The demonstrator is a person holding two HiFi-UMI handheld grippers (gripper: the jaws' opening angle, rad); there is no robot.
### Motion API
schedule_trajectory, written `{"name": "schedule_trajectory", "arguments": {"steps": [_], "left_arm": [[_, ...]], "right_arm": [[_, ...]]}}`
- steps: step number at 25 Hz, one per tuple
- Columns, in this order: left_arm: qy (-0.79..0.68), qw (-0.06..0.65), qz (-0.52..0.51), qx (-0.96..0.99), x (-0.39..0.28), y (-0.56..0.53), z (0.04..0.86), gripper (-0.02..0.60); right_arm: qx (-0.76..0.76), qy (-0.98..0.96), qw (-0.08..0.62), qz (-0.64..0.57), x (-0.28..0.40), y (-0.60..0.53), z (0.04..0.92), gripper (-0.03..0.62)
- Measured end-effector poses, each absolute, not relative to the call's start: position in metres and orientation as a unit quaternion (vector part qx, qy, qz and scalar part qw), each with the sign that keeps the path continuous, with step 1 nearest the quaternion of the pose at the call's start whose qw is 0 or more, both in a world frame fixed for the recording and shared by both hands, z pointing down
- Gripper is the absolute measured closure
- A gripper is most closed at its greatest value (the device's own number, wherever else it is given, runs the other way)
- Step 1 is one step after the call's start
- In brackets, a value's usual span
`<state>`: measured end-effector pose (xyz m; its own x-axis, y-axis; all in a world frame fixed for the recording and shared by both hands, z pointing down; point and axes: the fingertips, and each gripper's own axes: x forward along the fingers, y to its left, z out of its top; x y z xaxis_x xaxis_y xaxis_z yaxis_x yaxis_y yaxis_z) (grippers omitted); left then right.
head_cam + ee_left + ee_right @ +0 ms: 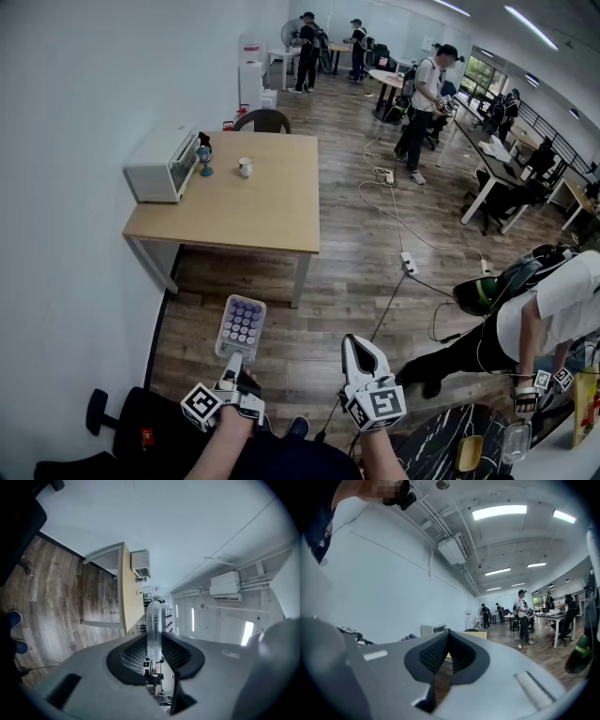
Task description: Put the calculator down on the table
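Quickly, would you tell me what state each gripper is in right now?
Left gripper: closed on the calculator.
Right gripper: jaws shut, empty.

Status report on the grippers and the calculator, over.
Left gripper shut on calculator, off the table. Right gripper shut, empty. Table ahead, not reached; cable runs right of it.

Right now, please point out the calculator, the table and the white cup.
calculator [242,324]: head view, on its purple keys.
table [258,214]: head view, on a bare part of its top.
white cup [246,168]: head view, on its side wall.
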<state>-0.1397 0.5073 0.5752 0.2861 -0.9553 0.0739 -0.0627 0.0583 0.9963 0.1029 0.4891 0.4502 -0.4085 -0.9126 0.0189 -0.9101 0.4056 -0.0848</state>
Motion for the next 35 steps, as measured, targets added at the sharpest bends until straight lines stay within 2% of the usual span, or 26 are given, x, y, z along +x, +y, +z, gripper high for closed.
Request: {"name": "schedule_trajectory", "arguments": {"steps": [7, 13, 22, 35], "left_arm": [[-0.463, 0.572, -0.386, 0.557, -0.150, 0.502, 0.582, 0.492], [-0.459, 0.570, -0.395, 0.555, -0.149, 0.498, 0.577, 0.492], [-0.447, 0.570, -0.414, 0.551, -0.161, 0.496, 0.569, 0.492], [-0.425, 0.592, -0.400, 0.556, -0.182, 0.487, 0.577, 0.494]], "right_arm": [[-0.544, 0.837, 0.011, -0.047, 0.095, 0.491, 0.457, 0.583], [-0.529, 0.846, 0.045, -0.053, 0.093, 0.488, 0.452, 0.582], [-0.545, 0.838, 0.001, -0.031, 0.081, 0.481, 0.458, 0.582], [-0.577, 0.817, 0.002, -0.009, 0.066, 0.479, 0.452, 0.582]]}}
